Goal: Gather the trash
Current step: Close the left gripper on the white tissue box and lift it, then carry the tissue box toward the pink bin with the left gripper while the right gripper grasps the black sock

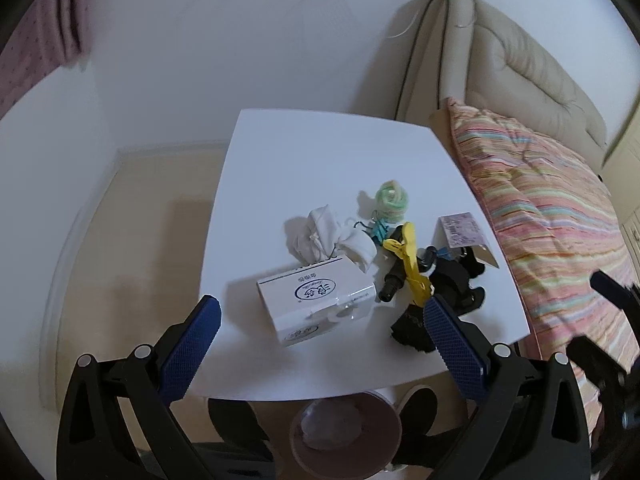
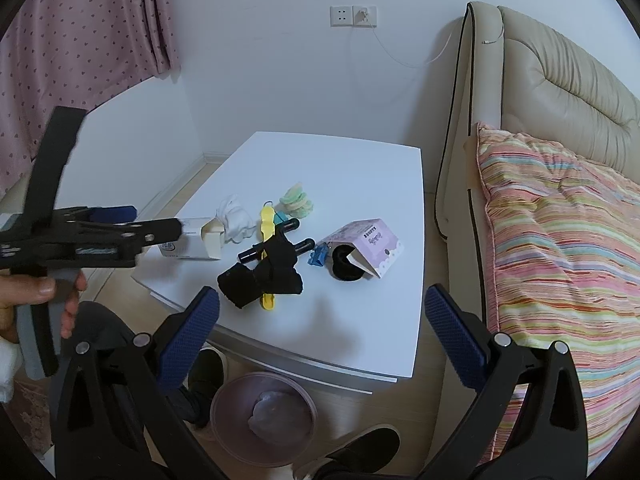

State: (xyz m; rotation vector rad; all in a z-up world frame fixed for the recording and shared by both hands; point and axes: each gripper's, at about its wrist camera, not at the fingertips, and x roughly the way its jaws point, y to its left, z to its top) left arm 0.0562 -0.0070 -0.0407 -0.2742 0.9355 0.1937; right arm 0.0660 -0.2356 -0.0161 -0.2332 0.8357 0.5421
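Done: we see one wad in the bin (image 2: 224,404).
Left: tissue (image 1: 320,236) at 12 o'clock of the box (image 1: 316,300).
Hand-held grippers: left (image 1: 320,344) and right (image 2: 320,340) both spread, empty.

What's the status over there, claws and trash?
Both claws, left and right, open, empty. Crumpled tissue untouched on table. Bin below. Nothing blocking.

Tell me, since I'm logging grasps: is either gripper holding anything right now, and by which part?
Nothing is held. The left gripper and right gripper are both open above the table.
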